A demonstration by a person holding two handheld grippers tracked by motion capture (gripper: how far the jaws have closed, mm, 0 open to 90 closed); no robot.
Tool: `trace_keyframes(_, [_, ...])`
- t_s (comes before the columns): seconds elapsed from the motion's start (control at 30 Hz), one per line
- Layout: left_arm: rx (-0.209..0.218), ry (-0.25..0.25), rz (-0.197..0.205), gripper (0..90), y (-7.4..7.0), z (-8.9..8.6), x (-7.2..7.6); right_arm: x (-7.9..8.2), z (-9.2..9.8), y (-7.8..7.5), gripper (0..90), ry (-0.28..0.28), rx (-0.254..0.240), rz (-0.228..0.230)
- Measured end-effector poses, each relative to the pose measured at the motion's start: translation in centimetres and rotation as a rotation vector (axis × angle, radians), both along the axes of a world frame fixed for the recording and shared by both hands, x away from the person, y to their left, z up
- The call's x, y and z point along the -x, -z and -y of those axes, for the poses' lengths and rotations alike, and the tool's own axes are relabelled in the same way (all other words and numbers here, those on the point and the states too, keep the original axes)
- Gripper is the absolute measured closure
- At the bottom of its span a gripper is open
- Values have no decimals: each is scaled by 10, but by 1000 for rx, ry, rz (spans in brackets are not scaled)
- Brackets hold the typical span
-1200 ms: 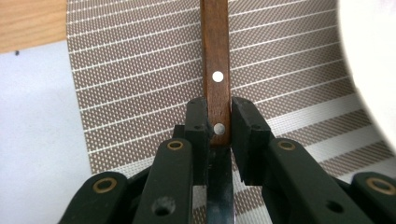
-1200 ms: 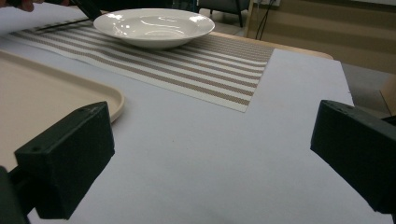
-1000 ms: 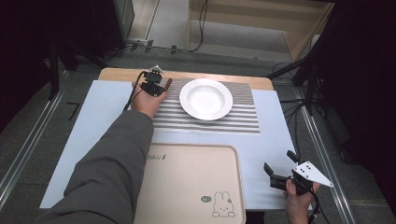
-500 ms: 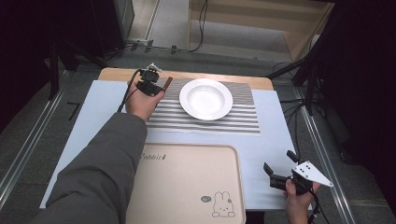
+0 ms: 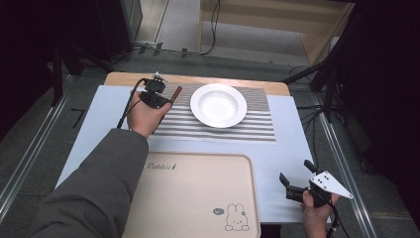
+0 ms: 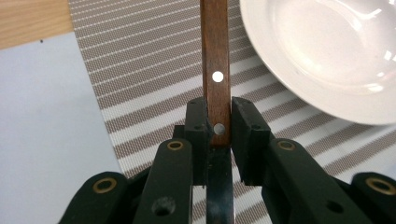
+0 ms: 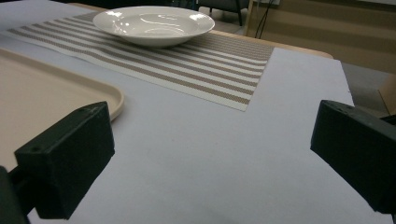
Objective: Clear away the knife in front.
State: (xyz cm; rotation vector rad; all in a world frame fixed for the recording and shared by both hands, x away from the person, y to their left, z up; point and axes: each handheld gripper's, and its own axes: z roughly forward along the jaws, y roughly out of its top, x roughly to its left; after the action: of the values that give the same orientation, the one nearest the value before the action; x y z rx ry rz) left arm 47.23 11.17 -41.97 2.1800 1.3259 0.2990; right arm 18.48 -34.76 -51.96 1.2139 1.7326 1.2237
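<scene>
Gripping a wooden handle (image 6: pixel 215 70) between its two black jaws, your left gripper (image 5: pixel 159 97) sits at the far left of the striped placemat (image 5: pixel 247 124), with the jaws nearly closed and both pads pressed flat against the handle's sides. In the left gripper view the handle's long axis runs straight away from the jaws, in line with them, and two metal rivets show along its brown face; a dark blade-like part continues back under the gripper, though what kind of utensil it is cannot be told. In the high view the free end of the handle points up and to the right, just beside the rim of the white plate (image 5: pixel 218 104), without touching it. The plate rests on the placemat, which lies across a pale blue sheet (image 5: pixel 91 119) covering the counter (image 5: pixel 124 78), whose wooden edge shows at the far side. Nearer to you lies a beige tray (image 5: pixel 198 193) with a printed rabbit. At the near right corner your right gripper (image 5: pixel 295 184) hangs low over the blue sheet, its jaws wide apart with nothing between them. Around the counter the room is dark, with grey floor, cables and a wooden shelf behind.
</scene>
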Motion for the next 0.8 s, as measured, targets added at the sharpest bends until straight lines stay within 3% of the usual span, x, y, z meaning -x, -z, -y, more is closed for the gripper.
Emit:
trace_keyframes(0.3, [20,24,28,773,-8,-7,26,0,0,0,0,-2,4,1])
trace_keyframes(0.63, [4,68,43,773,-10,-14,57,0,-1,0,0,-3,9,0])
trace_keyframes(0.8, [26,70,44,773,-10,-20,69,0,-1,0,0,-3,9,-1])
